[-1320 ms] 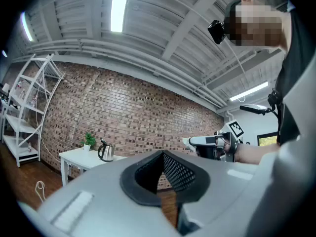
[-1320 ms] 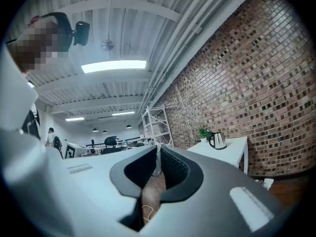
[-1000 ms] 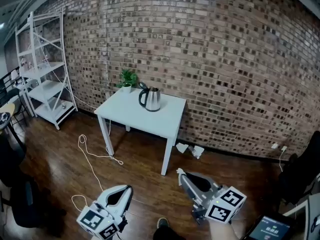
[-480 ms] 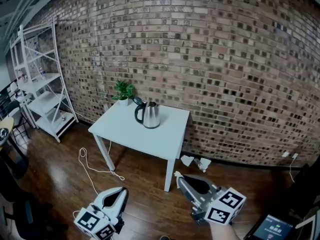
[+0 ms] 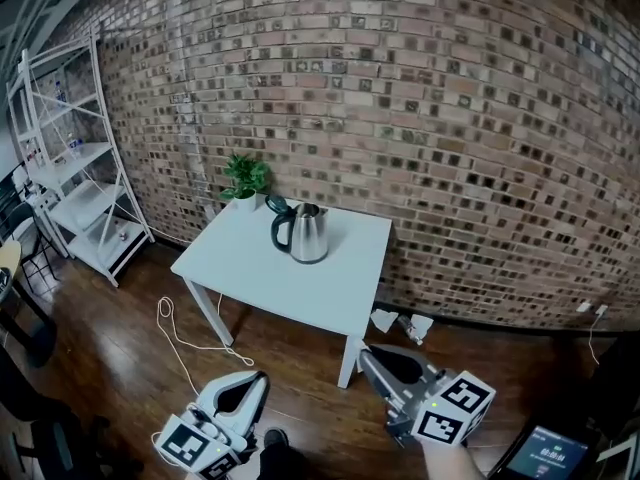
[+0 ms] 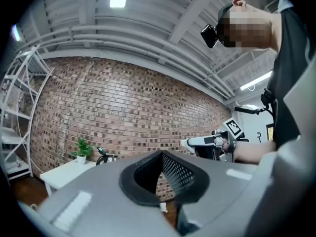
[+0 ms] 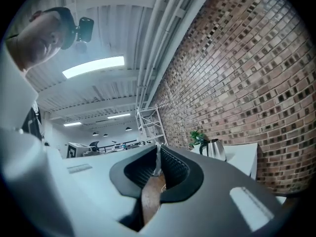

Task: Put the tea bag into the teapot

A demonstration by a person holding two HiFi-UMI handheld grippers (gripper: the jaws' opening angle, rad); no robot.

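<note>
A steel teapot (image 5: pixel 305 233) with a black handle stands near the back of the white table (image 5: pixel 300 288), also seen as the teapot (image 7: pixel 216 149) and the teapot (image 6: pixel 106 158). My right gripper (image 5: pixel 364 353) hangs low, short of the table's front right leg, shut on a thin white piece that looks like the tea bag (image 7: pixel 157 162). My left gripper (image 5: pixel 258 378) is low at the left, shut with nothing between its fingers. In the left gripper view the right gripper (image 6: pixel 190 142) shows off to the right.
A small potted plant (image 5: pixel 246 178) stands at the table's back left corner. A white shelf unit (image 5: pixel 60 168) is by the brick wall at the left. A white cord (image 5: pixel 185 333) lies on the wood floor; white scraps (image 5: pixel 400 323) lie by the wall.
The table and teapot have come nearer and shifted slightly right in the head view. Both grippers keep their low places and stay shut.
</note>
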